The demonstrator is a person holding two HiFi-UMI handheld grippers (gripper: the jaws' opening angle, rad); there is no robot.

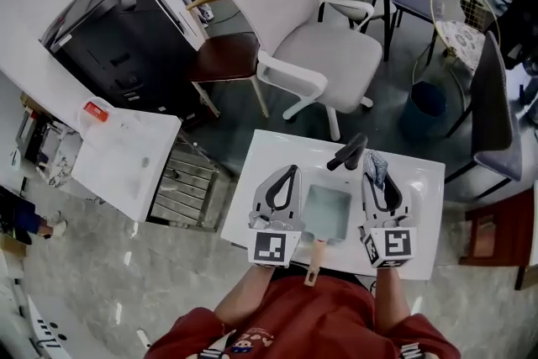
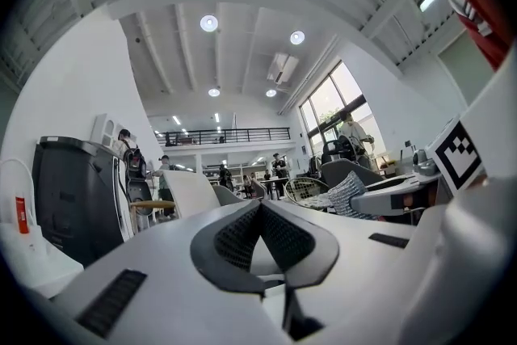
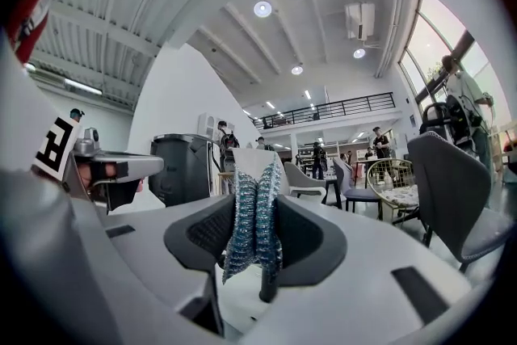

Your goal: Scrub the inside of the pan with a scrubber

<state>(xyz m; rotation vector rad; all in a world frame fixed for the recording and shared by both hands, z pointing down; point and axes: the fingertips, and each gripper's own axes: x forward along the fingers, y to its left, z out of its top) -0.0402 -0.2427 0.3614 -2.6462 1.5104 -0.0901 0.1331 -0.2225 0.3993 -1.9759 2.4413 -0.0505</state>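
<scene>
Far left: a black boxy cabinet [image 1: 118, 38] is standing behind a white side desk [image 1: 126, 160], which is carrying a small red-orange thing [image 1: 95, 110]. All of this is sitting well apart from the pan.
Floor gap: a slatted metal grate [image 1: 181, 185] is lying between the side desk and the white main desk [image 1: 261, 155].
Left tongs [image 1: 292, 172]: they are hovering over the main desk just left of the pan. In the left gripper view the tips [image 2: 260, 210] are meeting with nothing between them.
Pan: the square pale-green pan [image 1: 324, 210] is sitting on the main desk between the two tongs, its wooden handle [image 1: 316, 256] pointing toward the person.
Far edge of pan: a black bar-shaped thing [image 1: 347, 152] is lying slantwise just beside the right tongs' tips; what it is cannot be told.
Right tongs [image 1: 374, 174]: they are hovering just right of the pan and, in the right gripper view [image 3: 254, 206], are clamping a blue-and-silver knitted scrubber [image 3: 252, 230].
Scrubber [image 1: 375, 164]: it is sticking out past the tips, above the desk and not inside the pan.
Behind the desk: a white office chair [image 1: 303, 38] is standing close to the far edge, with a brown wooden-seat chair [image 1: 223, 55] to its left.
Right: a blue bin [image 1: 427, 109] and a dark grey chair [image 1: 496, 113] are standing on the floor.
</scene>
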